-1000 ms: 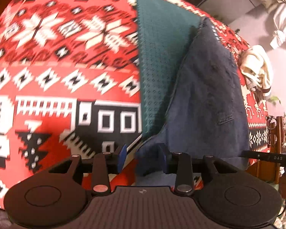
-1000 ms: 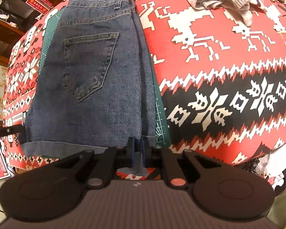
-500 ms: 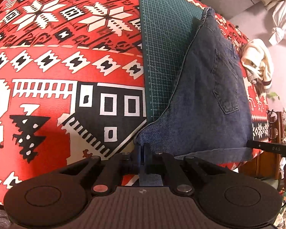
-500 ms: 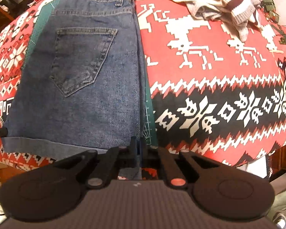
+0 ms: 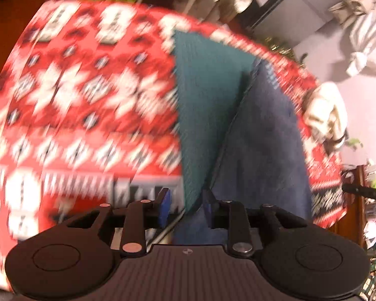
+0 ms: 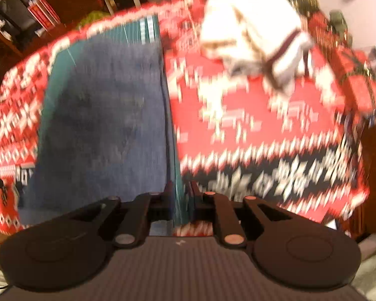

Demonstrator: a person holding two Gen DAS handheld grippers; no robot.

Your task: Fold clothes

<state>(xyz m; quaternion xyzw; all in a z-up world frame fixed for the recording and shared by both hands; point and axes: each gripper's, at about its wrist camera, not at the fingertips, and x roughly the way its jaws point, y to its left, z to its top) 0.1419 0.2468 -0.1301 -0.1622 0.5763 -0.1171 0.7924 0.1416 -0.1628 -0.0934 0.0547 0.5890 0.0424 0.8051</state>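
A red patterned cloth covers the table, with a green mat on it. The denim shorts lie flat on the mat. Beyond them lies a white garment. Both pictures are blurred. The left gripper and right gripper have just been opening; their jaws stand apart, holding nothing. Dark shelves stand behind.

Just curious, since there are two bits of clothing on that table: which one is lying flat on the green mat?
The blue denim shorts lie flat on the green mat. The cream-white garment sits bunched up on the red patterned tablecloth, off the mat.
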